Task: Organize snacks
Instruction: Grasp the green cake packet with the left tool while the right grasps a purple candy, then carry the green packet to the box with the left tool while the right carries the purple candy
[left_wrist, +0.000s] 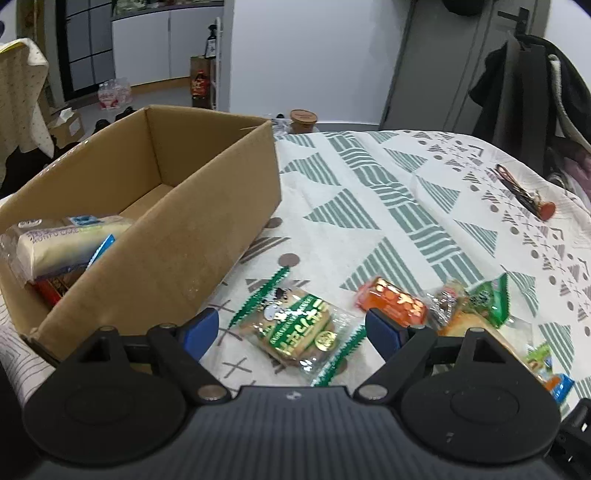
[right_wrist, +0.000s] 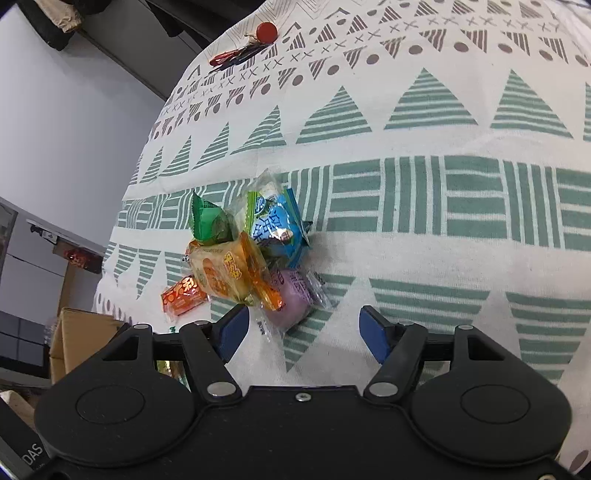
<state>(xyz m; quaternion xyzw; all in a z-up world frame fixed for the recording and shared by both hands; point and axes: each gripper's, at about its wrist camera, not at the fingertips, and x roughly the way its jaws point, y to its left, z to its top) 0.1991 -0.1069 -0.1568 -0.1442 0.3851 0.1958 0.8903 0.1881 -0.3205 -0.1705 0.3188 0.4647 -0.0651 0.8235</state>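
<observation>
"CAKE" partly legible on white cake packet (left_wrist: 62, 245) in cardboard box (left_wrist: 177, 251), "DAS" on black edge (right_wrist: 31, 452)

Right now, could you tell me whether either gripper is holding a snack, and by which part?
Nothing is held. The left gripper is open over the green biscuit packet; the right gripper is open near the purple wrapped snack.

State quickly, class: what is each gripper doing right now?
Left gripper: open, holding nothing, above the green biscuit packet.
Right gripper: open, holding nothing, near the purple snack.
</observation>
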